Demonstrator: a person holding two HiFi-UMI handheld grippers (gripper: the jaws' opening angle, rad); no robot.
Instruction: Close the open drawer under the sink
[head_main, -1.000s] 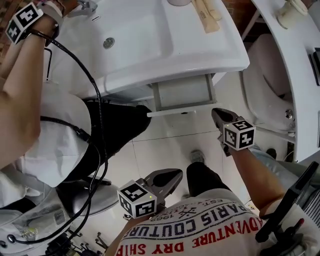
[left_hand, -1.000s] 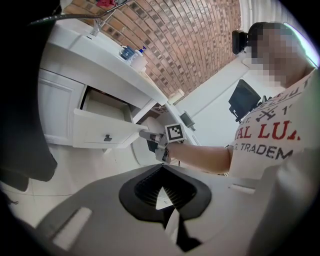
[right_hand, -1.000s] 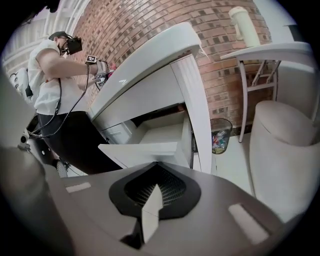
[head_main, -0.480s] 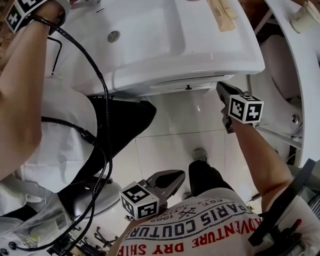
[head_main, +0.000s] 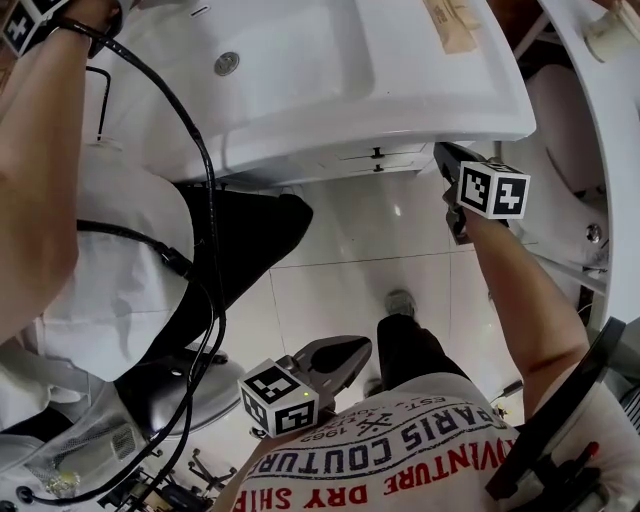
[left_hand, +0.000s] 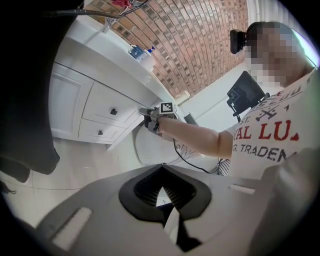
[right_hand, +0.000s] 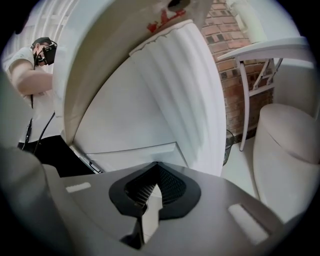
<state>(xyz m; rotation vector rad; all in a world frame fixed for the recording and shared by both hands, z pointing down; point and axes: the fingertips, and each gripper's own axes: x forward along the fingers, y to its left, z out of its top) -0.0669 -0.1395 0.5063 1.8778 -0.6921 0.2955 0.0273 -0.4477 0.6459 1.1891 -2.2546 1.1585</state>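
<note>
The drawer (head_main: 372, 156) under the white sink (head_main: 300, 90) sits flush in the cabinet, and two small dark knobs show one above the other. In the left gripper view both drawer fronts (left_hand: 111, 112) are also flush. My right gripper (head_main: 443, 152) is shut and empty, its tip at the cabinet's right front corner beside the drawer; whether it touches is unclear. The right gripper view has my right gripper (right_hand: 155, 166) close to the white cabinet face (right_hand: 125, 150). My left gripper (head_main: 360, 350) hangs low over the floor, shut and empty, seen again as (left_hand: 161, 166).
A second person in a white shirt and black trousers (head_main: 130, 250) stands left of the sink with a black cable (head_main: 205, 190) hanging down. A white toilet (head_main: 560, 110) is on the right. A wooden piece (head_main: 450, 22) lies on the sink's rim.
The drawer stood pulled out one second ago and has slid fully in. My right gripper moved up and forward to the cabinet front. The left gripper stayed put.
</note>
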